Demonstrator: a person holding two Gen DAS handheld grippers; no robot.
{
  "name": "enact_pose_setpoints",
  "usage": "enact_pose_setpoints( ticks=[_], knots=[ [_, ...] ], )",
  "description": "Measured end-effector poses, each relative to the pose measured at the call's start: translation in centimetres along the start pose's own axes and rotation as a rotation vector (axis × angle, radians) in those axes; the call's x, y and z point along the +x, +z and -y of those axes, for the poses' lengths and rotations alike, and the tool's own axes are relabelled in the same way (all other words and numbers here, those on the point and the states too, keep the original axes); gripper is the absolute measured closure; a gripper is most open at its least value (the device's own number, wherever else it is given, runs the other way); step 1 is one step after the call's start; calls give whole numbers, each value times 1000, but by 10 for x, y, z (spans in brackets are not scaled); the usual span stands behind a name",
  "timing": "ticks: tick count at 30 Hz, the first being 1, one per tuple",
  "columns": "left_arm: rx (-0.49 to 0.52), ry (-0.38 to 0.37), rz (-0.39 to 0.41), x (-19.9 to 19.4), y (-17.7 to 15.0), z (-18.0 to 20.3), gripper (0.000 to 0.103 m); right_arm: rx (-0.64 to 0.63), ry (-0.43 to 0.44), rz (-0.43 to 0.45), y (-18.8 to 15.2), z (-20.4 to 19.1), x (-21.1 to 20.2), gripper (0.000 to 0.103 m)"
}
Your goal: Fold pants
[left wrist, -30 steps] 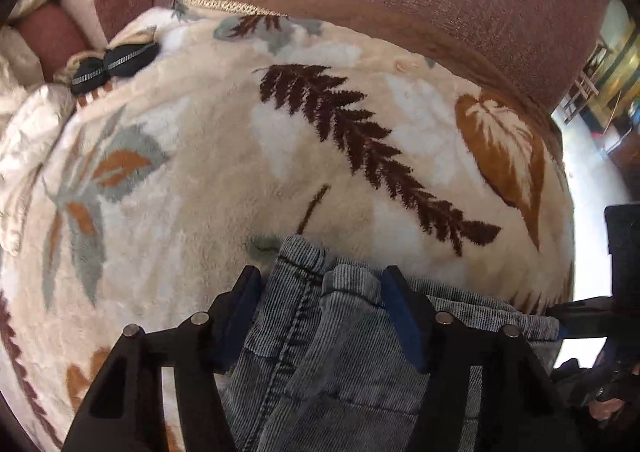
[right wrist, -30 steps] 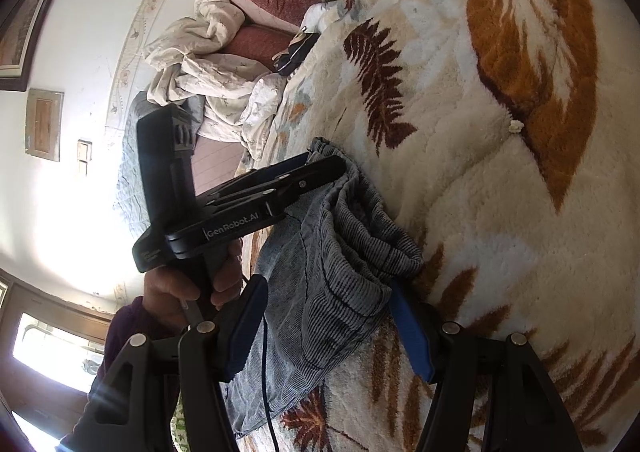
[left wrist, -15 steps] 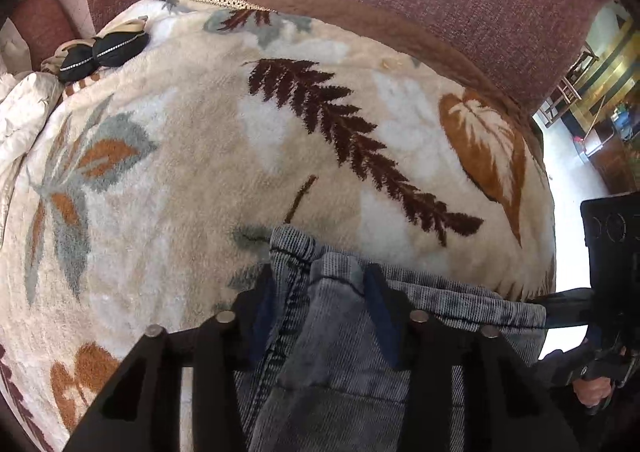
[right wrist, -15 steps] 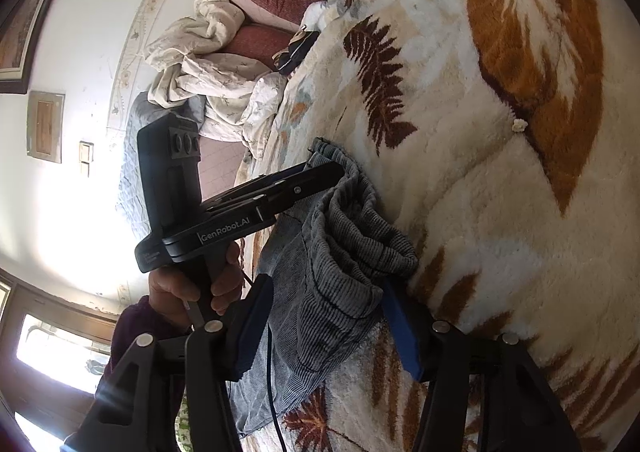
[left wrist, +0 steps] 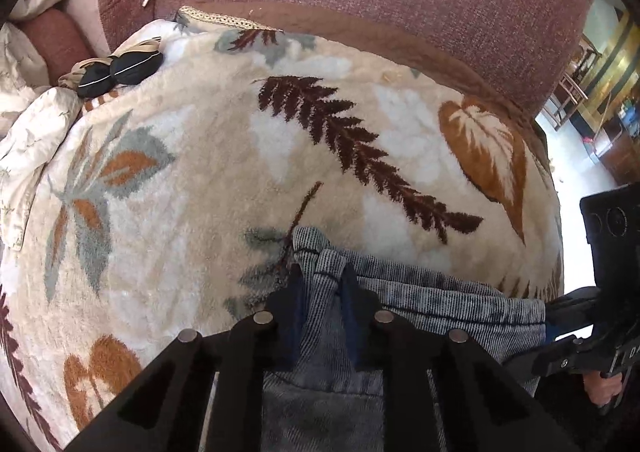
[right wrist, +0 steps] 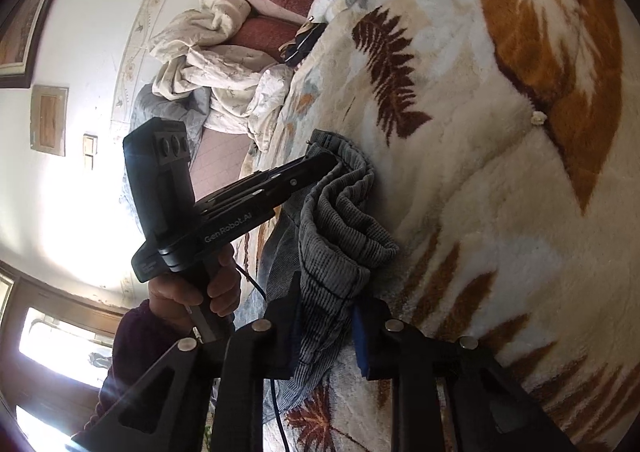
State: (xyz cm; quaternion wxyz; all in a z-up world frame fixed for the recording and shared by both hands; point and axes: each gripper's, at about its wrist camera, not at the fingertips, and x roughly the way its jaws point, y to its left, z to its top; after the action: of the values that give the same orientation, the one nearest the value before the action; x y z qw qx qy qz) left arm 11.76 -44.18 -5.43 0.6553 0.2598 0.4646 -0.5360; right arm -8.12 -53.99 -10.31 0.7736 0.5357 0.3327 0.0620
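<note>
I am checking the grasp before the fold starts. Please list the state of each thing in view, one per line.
Left claw: jaws just closed, pinching the waistband of the pants.
Right claw: jaws just closed, pinching the bunched corduroy.
Grey corduroy pants: crumpled, not yet folded, lying at the blanket's edge.
Leaf-pattern fleece blanket: spread flat.
Cream bedsheet: crumpled in a heap.

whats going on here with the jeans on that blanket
A person is folding grey-blue corduroy pants on a fleece leaf-print blanket, holding a two-finger gripper in each hand. The left gripper and the right gripper have both just been closing, and each now pinches a bunched part of the pants' edge. The pants lie crumpled at the blanket's edge, no fold made yet.
</note>
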Motion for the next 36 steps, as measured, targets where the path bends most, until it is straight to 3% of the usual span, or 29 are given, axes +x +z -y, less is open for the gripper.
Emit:
enact_pose_setpoints(
  ticks=[8, 20, 27, 36],
  knots=[
    [-30, 5, 61, -13, 3, 4, 87, -82, -11, 37, -1, -15, -1, 85],
    [-112, -35, 249, -88, -23, -4, 88, -335, -70, 135, -26, -70, -12, 85],
    [-160, -43, 344, -133, -68, -15, 88, -563, -117, 161, -67, -117, -1, 85],
    [-292, -32, 382, -156, -154, -51, 88, -677, -93, 20, -123, -152, 41, 85]
  ],
)
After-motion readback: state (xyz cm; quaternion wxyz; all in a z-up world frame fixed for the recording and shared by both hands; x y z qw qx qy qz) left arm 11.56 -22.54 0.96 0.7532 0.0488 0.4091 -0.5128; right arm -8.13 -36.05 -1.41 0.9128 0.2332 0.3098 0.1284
